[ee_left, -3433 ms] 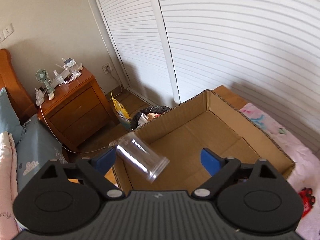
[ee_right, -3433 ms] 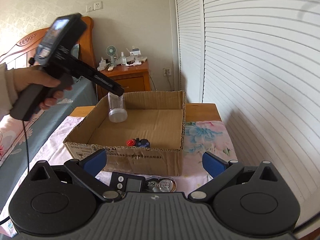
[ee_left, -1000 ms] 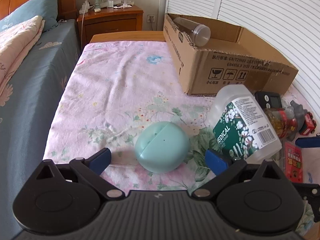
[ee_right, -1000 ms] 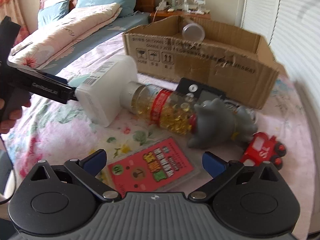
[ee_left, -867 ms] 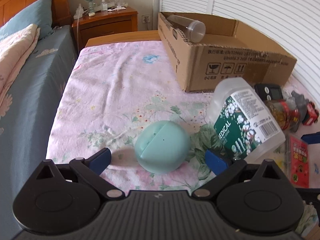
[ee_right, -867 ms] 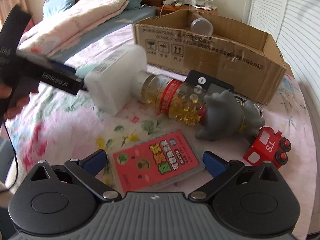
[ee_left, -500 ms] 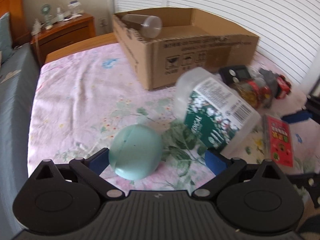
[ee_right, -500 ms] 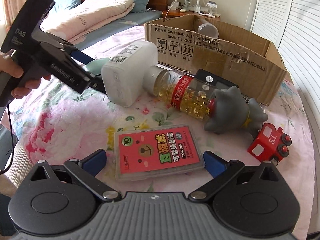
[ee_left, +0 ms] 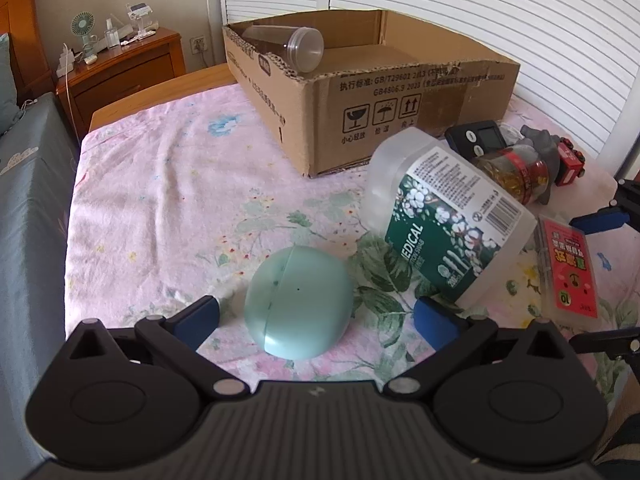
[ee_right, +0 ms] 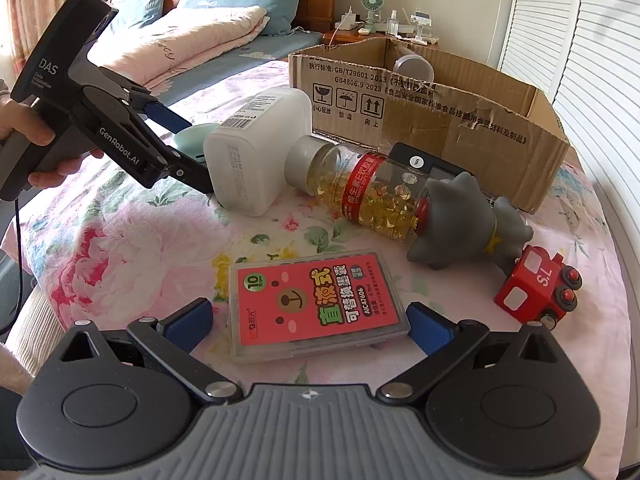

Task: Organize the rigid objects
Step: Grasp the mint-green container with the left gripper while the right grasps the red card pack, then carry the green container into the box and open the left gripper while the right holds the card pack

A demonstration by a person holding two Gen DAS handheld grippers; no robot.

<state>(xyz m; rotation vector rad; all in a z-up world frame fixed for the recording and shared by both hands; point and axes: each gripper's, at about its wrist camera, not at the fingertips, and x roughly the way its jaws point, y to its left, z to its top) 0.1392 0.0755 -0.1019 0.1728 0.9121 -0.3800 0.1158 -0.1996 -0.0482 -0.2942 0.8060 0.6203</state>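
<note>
A round teal case (ee_left: 298, 304) lies on the flowered sheet between the blue pads of my left gripper (ee_left: 316, 320). Its jaws are opening, and neither pad touches the case. Right of it, a white cotton-swab tub (ee_left: 448, 220) lies on its side. In the right wrist view a flat red card pack (ee_right: 316, 304) lies between the pads of my right gripper (ee_right: 310, 324), which is open and clear of it. The cardboard box (ee_left: 400, 96) stands beyond, with a clear jar (ee_left: 296, 46) leaning inside it.
Near the box lie a capsule bottle (ee_right: 372, 196), a grey toy (ee_right: 468, 220), a red toy train (ee_right: 536, 284) and a black timer (ee_right: 424, 164). A person's hand (ee_right: 28, 132) holds the left gripper. The bed edge runs along the left, and a nightstand (ee_left: 120, 68) stands behind.
The left gripper left the jar in the box, came to the teal case and has rolled in the last second. The right gripper has closed in on the red card pack.
</note>
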